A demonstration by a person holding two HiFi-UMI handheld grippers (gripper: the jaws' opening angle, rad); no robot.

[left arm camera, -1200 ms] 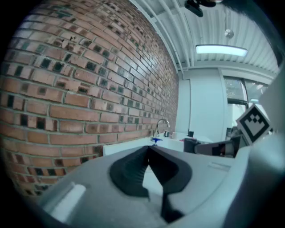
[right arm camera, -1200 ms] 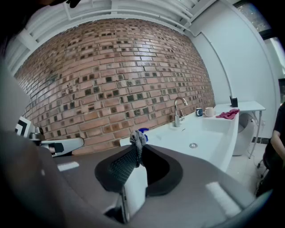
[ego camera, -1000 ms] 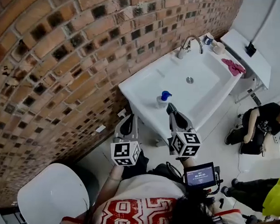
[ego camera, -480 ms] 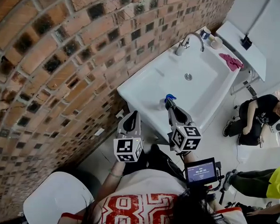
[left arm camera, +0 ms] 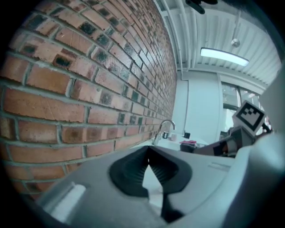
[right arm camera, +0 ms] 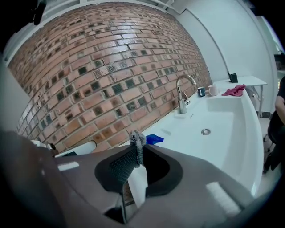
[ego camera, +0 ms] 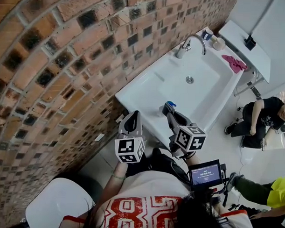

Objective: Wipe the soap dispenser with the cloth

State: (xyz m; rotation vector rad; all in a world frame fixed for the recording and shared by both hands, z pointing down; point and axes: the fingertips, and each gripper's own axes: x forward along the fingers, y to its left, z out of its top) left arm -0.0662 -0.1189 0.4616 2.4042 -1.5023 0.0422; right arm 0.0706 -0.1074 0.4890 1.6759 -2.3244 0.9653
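Observation:
The soap dispenser shows only its blue pump [ego camera: 171,104] at the sink's [ego camera: 138,90] near left corner, since my right gripper [ego camera: 167,109] covers the bottle. The right gripper view has the same blue pump [right arm camera: 154,139] just past that gripper's [right arm camera: 136,141] tips. Those jaws are shut on a small grey cloth [right arm camera: 138,147], which is at the pump; whether they touch I cannot tell. My left gripper [ego camera: 133,118] hangs below the sink's front edge, left of the dispenser. In its own view the left gripper [left arm camera: 148,151] has its tips together and holds nothing.
A brick wall [ego camera: 51,61] runs along the left. A faucet [ego camera: 189,44], two cups and a pink cloth [ego camera: 235,63] sit at the sink's far end. A person [ego camera: 266,120] sits on the floor at the right. A white seat [ego camera: 55,204] is at the lower left.
My right gripper has moved forward with the cloth, from just short of the dispenser to covering it. The left gripper has risen slightly.

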